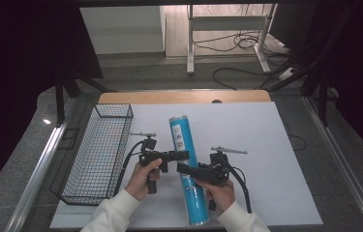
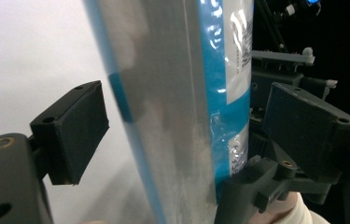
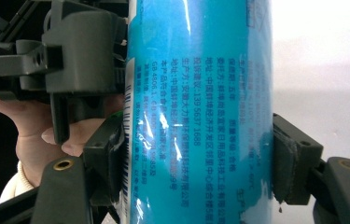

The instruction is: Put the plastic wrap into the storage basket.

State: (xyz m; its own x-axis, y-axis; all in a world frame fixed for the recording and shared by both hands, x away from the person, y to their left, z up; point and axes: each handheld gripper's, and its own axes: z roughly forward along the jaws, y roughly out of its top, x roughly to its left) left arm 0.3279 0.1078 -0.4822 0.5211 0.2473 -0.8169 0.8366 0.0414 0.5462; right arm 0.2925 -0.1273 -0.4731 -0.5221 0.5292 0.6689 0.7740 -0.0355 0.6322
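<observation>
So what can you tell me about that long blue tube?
The blue tube is a long roll wrapped in shiny plastic film, with a white label and small printed text. It lies flat on the white table, right of the wire basket. The right claw squeezes it on both sides; the left claw sits open around it.

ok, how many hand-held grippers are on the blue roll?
2. Right hand-held gripper clamps the blue roll mid-length; left hand-held gripper straddles it just above, jaws not pressing.
</observation>
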